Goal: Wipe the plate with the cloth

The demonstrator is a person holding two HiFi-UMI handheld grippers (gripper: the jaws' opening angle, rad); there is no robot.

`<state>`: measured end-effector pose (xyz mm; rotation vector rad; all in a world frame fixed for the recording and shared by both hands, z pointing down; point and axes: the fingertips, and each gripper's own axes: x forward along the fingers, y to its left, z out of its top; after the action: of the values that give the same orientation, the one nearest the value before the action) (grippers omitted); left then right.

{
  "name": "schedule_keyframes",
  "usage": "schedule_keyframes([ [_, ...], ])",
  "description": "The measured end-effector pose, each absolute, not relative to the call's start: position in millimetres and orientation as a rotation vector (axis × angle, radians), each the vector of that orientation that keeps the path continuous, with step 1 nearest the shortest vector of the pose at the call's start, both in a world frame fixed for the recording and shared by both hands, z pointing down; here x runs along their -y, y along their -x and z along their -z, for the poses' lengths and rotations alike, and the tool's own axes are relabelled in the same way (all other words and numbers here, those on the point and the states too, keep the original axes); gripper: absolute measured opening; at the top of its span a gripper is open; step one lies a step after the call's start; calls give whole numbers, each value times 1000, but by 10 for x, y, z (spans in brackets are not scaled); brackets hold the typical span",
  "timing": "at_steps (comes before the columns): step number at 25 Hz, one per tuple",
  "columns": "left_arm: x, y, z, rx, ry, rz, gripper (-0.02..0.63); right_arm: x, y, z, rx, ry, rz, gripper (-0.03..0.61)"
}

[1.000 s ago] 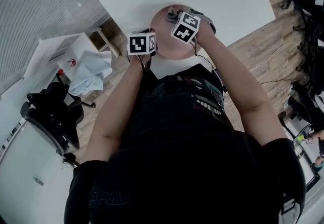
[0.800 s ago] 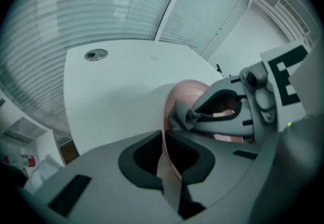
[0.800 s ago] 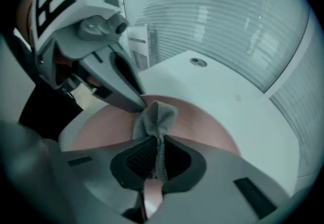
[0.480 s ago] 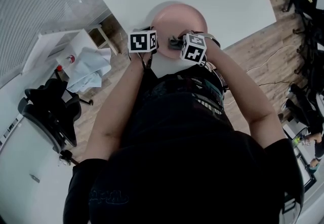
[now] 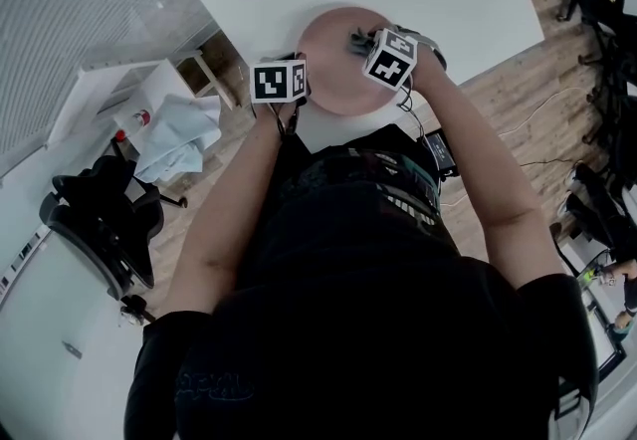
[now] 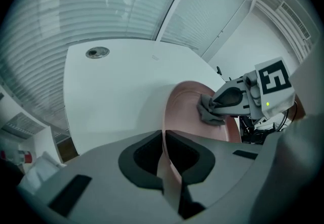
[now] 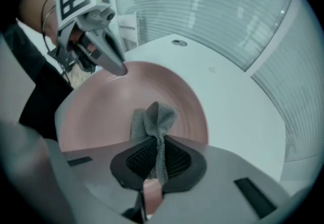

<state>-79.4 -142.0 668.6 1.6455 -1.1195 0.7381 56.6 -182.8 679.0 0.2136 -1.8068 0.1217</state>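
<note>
Cloth [image 7: 154, 116] on pink plate [image 7: 101, 106], white table [image 6: 121, 91]
Left tongs [image 6: 163, 143] clamp the plate's rim; right tongs [image 7: 155, 154] pinch the grey cloth, bunched end against the plate's face.

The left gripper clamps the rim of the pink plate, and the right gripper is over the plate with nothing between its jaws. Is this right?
Not quite. The right gripper is not empty: the right gripper view shows its jaws shut on a grey cloth over the pink plate. The left gripper does clamp the plate's rim.
</note>
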Motion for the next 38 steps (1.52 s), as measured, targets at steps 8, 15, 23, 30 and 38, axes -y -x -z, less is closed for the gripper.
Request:
schedule_keyframes([
  [8,1427,802,-6711,1126,-1642,-739,34,1844,-40,-6806,1881,-232,-127,34],
  [15,1416,799,-6699,1137,-1643,-737,34,1437,293,-6751,1946,-126,-120,34],
  [23,1432,812,-6671,1145,-1689,-734,37,985,177,-6748,1960,-102,-219,35],
  [30,1449,828,-6443,1147,-1794,-713,88,1099,95,-6497,2026,-303,-332,35],
  [38,1402,865,-5805,1161,-1941,-625,95,1216,36,-5780,2194,-596,-526,35],
])
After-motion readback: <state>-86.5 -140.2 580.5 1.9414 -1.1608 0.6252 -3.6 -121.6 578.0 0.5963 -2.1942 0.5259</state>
